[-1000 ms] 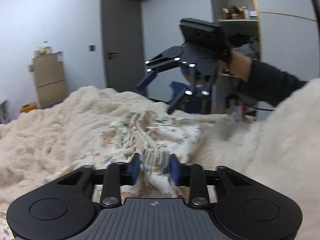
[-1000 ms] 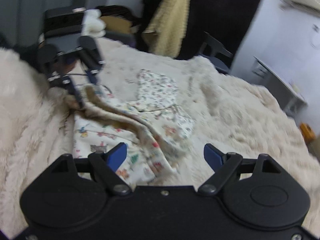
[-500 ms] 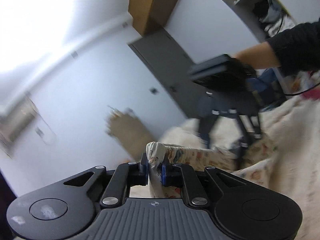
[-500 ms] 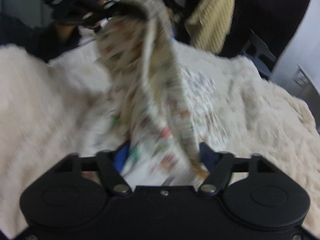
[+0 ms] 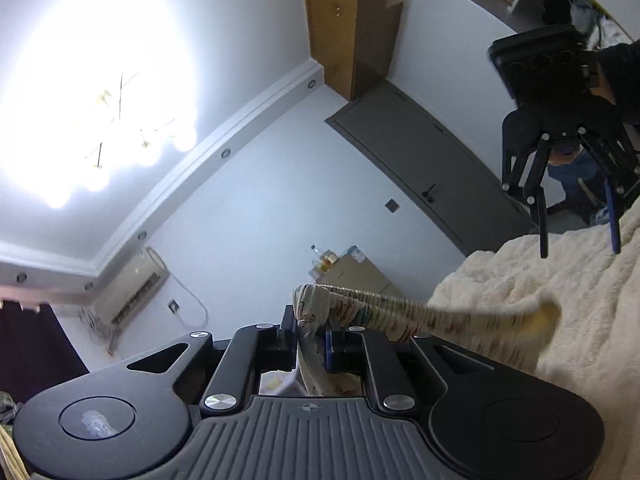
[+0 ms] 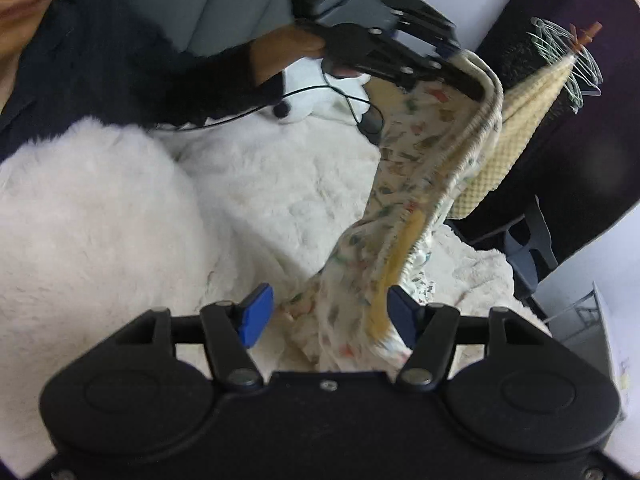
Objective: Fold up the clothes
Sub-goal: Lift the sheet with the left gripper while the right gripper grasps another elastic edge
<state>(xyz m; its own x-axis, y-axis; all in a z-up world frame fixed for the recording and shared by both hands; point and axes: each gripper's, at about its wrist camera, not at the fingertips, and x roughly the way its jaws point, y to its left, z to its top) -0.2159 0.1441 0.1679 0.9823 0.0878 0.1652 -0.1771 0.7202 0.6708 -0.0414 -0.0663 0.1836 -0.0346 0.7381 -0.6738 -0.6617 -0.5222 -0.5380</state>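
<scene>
Progress slight, to judge by the lie of things: no fold made yet. Small cream cotton garment with coloured printed figures and a ribbed elastic waistband [image 6: 420, 168] hanging in the air above the fluffy cream blanket [image 6: 120, 220], over its right-hand side, near the edge by the dark curtain [image 6: 568, 128].

Left gripper [image 5: 310, 328] just closed, nearly shut, pads pinching a bunched bit of the waistband at the top of the hanging cloth. Right gripper [image 6: 328, 316] just narrowed too, yet standing about half open. Lower part of the cloth between its blue pads in the right wrist view: left pad plainly clear of it, right pad close beside or brushing it. Seen from the left wrist view, fingers bare above the blanket, so apparently no grip.

Left to do, as judged: catch a second point, spread flat on the blanket, fold, smooth.

Hard to make out:
- Garment's kind and full shape, bunched and motion-blurred.
- Yellow patch inside it, perhaps label or lining.
- Bottom end, cut off behind the right gripper's body.
- Any other clothes on the blanket, unseen.
- Most of the blanket in the left wrist view, given over largely to ceiling and wall.
</scene>
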